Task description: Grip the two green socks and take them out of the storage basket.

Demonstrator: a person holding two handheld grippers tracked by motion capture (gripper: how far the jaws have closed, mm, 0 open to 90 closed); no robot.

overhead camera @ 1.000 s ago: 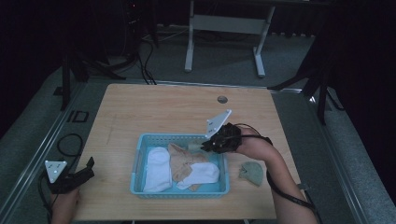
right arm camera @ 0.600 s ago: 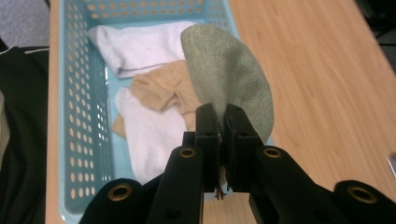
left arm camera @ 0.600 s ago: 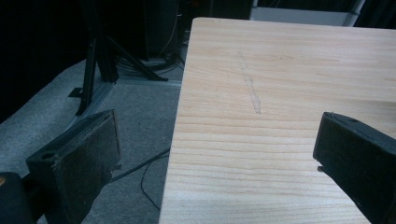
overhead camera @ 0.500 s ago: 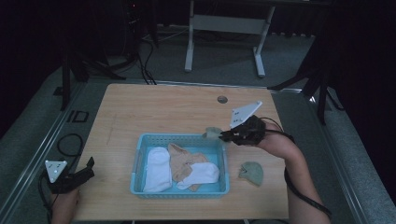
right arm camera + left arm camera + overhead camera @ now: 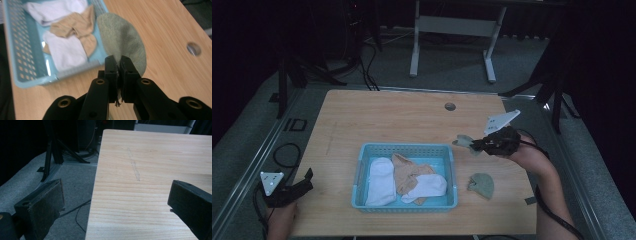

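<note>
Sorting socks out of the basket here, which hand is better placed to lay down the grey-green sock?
Right. The right gripper is already shut on the grey-green knitted sock, right of the light blue plastic basket. The left gripper waits open at the table's far corner.

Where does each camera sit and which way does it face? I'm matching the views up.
High view: above the person's side, facing forward and down on the table; forearms, both grippers.
Left gripper view: on the left gripper, over the table's edge; open jaws.
Right gripper view: on the right gripper, clamping a grey-green sock.
Shared: blue basket.
</note>
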